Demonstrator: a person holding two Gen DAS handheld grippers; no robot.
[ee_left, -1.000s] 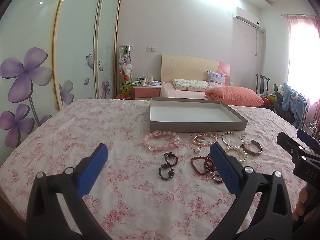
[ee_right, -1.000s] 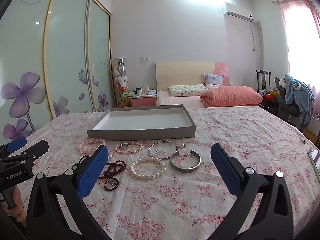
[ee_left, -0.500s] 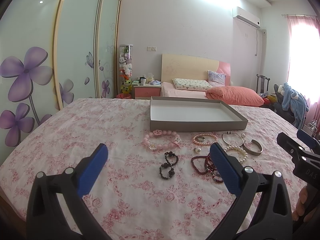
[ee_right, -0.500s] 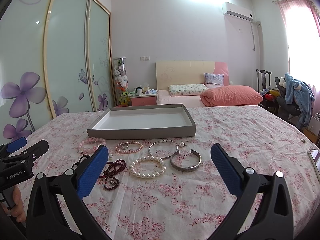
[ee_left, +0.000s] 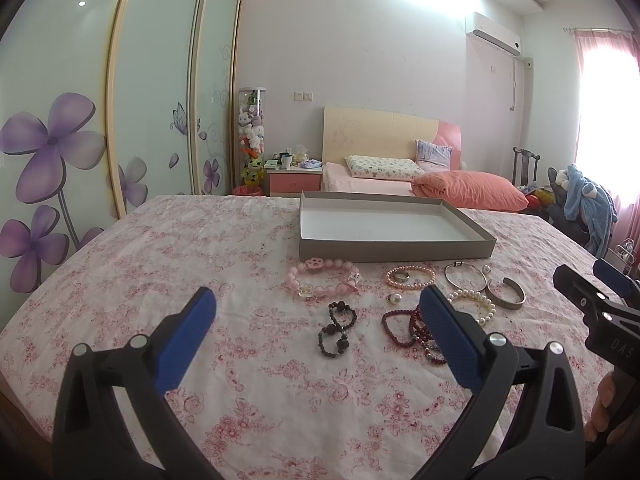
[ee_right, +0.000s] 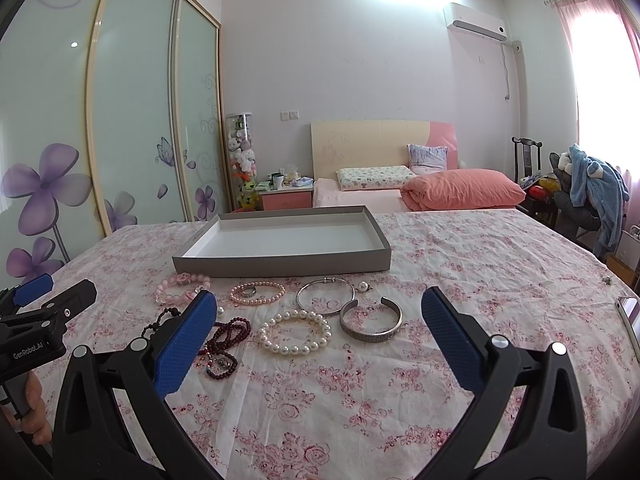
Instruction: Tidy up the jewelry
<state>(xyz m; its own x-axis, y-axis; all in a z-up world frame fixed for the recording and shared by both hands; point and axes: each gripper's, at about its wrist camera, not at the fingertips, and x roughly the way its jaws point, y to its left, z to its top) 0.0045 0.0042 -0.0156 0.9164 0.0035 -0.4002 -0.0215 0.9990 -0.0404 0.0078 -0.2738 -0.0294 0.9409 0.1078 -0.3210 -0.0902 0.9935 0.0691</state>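
Observation:
A shallow grey tray (ee_left: pixel 394 248) (ee_right: pixel 280 266) with a white inside stands on the floral cloth. In front of it lie a pink bead bracelet (ee_left: pixel 322 278) (ee_right: pixel 184 286), a pink pearl bracelet (ee_left: pixel 410 278) (ee_right: pixel 257 293), a thin silver bangle (ee_right: pixel 326 297), a silver cuff (ee_left: pixel 505 294) (ee_right: pixel 371 320), a white pearl bracelet (ee_right: pixel 295 332), dark red beads (ee_left: pixel 412 330) (ee_right: pixel 226 340) and a black bead bracelet (ee_left: pixel 338 330). My left gripper (ee_left: pixel 316 316) is open and empty above the black beads. My right gripper (ee_right: pixel 318 320) is open and empty above the pearl bracelet and cuff.
The table carries a pink floral cloth (ee_right: pixel 460 264). A phone (ee_right: pixel 630 320) lies at its right edge. Behind are a bed (ee_right: pixel 400 188), a nightstand (ee_right: pixel 286 196), glass wardrobe doors (ee_left: pixel 60 120) and a chair with clothes (ee_right: pixel 592 192).

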